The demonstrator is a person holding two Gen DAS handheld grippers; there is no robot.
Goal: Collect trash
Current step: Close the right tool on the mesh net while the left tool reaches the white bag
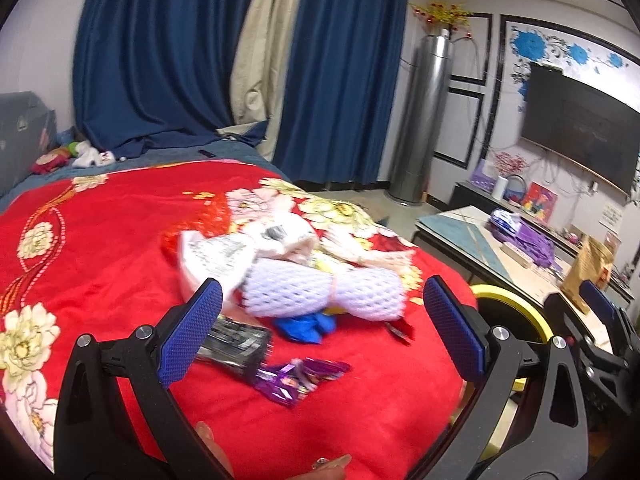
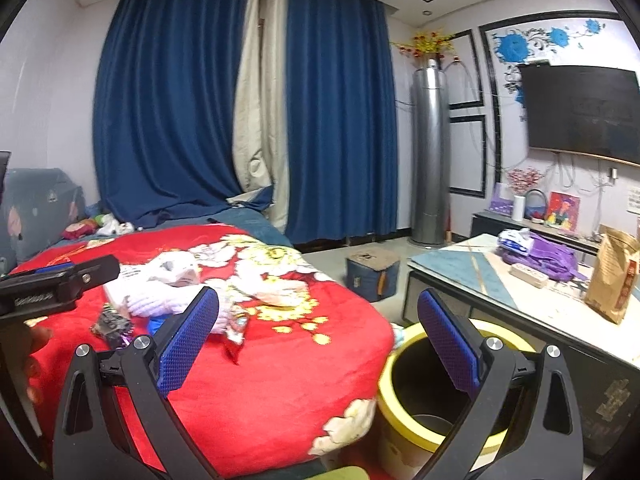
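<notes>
Both grippers, left (image 1: pixel 322 326) and right (image 2: pixel 318 336), had jaws spread, empty; wrappers (image 1: pixel 298 378) bore no legible print.

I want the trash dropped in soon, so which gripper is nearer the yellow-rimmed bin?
The right. The right gripper hangs open just above the yellow-rimmed bin beside the bed. The left gripper is open over the trash on the red blanket, farther away.

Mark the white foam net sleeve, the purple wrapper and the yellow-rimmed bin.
white foam net sleeve (image 1: pixel 320 292): left wrist view, middle of the mesh tube.
purple wrapper (image 1: pixel 298 378): left wrist view, centre of the crinkled foil.
yellow-rimmed bin (image 2: pixel 386 376): right wrist view, left part of the yellow rim.
</notes>
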